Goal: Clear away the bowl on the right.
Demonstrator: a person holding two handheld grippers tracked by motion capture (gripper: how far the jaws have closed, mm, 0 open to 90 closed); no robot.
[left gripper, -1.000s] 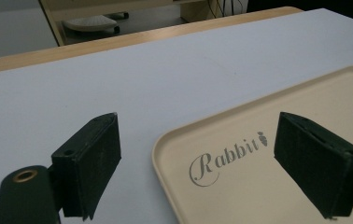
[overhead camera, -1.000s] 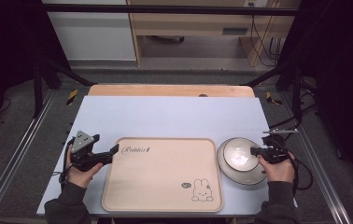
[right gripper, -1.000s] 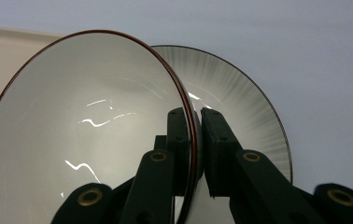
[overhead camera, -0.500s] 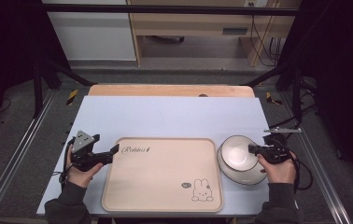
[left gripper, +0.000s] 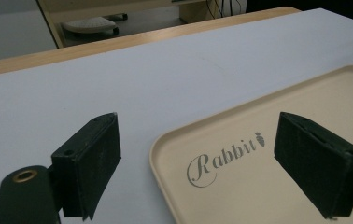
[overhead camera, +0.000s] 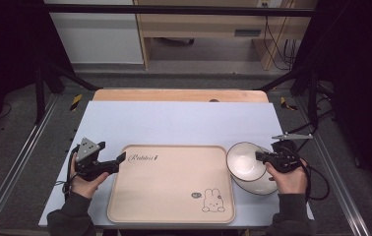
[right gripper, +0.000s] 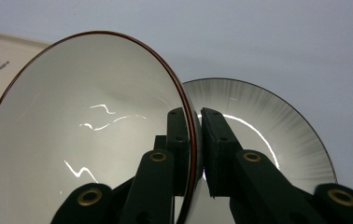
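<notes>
A white bowl [right gripper: 86,130] with a thin brown rim is tilted and held up by its rim, with my right gripper [right gripper: 195,121] shut on it, one jaw inside and one outside. Under it lies a white plate [right gripper: 268,135] with a dark edge. From above, the bowl [overhead camera: 245,164] hangs over the plate [overhead camera: 263,186] just right of the beige rabbit tray [overhead camera: 169,216], and the right gripper [overhead camera: 260,156] points left. My left gripper [overhead camera: 117,162] stands open at the tray's near-left corner. In its own view the left gripper [left gripper: 207,158] straddles the tray's corner [left gripper: 165,144] with nothing gripped.
The tray lies on a pale blue table top [overhead camera: 174,123], with a wooden edge [overhead camera: 179,95] at the far side. Black frame posts and cables stand to the right [overhead camera: 312,98]. Metal rails run along both sides of the table.
The right gripper has lifted the bowl a little and tipped it, so more of the plate shows beneath it. The left gripper has stayed where it was.
</notes>
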